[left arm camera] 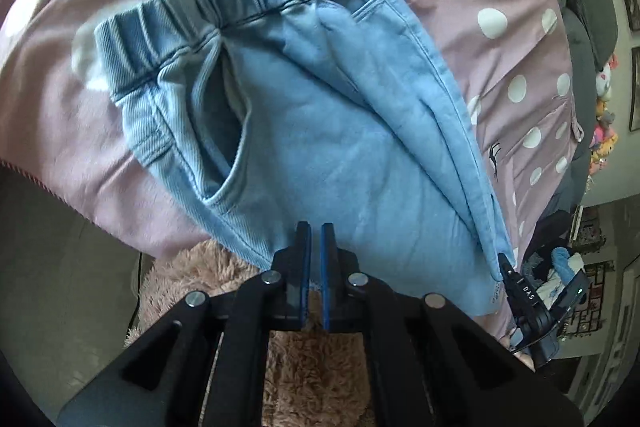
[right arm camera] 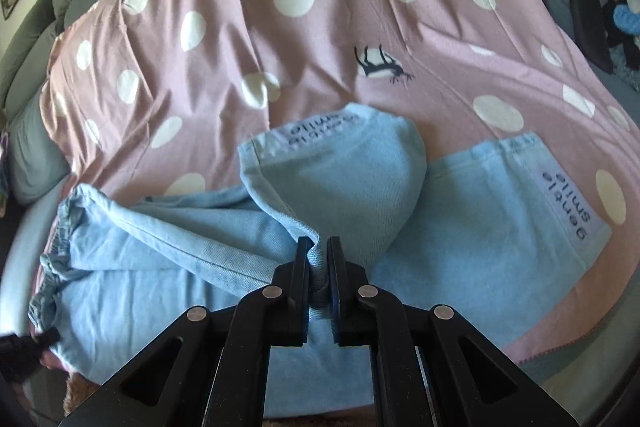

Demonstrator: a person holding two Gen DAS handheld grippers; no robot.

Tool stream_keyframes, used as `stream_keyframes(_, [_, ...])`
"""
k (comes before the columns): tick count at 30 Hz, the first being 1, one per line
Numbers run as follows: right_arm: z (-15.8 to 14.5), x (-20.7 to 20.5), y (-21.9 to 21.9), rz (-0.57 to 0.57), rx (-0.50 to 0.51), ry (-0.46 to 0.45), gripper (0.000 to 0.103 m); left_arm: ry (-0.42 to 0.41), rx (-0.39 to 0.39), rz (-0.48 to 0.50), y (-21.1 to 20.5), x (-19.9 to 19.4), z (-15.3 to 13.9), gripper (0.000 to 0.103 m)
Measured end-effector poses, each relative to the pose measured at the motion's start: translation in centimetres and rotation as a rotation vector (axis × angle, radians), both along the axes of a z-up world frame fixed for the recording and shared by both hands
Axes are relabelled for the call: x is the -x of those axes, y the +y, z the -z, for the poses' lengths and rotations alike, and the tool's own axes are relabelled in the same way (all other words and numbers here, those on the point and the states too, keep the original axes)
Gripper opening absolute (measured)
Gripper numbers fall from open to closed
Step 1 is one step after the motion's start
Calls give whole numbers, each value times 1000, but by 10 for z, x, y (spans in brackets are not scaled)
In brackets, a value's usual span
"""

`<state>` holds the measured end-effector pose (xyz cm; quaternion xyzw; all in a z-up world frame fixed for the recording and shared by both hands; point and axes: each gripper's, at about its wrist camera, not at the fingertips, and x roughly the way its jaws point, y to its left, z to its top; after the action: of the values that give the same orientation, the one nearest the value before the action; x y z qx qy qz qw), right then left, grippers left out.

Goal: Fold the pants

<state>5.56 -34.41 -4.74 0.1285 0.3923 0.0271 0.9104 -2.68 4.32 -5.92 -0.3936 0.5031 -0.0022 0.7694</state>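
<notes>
The light blue denim pants [left arm camera: 320,131] are lying on a pink bedsheet with white polka dots [right arm camera: 280,39], their gathered elastic waistband [left arm camera: 208,7] and slanted side pocket showing. 2 hems are printed "gentle smile". The right gripper [right arm camera: 319,259] is pinching a bunched fold of the leg. The left gripper [left arm camera: 316,251] is sitting nearly pressed together at the pants' edge; whether it is gripping cloth is unclear.

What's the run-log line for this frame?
step: fold pants | left gripper: shut on pants | right gripper: shut on pants, leg lifted | surface: dotted pink sheet
</notes>
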Motion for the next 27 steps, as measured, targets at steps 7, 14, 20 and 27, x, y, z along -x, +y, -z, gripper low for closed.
stream_keyframes(7, [7, 1, 0, -5, 17, 25, 8, -121, -47, 6, 2, -14, -41, 27])
stream_keyframes(14, [20, 2, 1, -15, 15, 59, 8, -147, -68, 18, -3, -72, -62, 57])
stream_keyframes(20, [31, 2, 0, -28, 2, 73, 8, -116, -62, 36, -16, -144, -68, 62])
stream_keyframes(27, [36, 2, 2, -40, 15, 71, 8, 27, -119, 19, -21, -202, -22, 21])
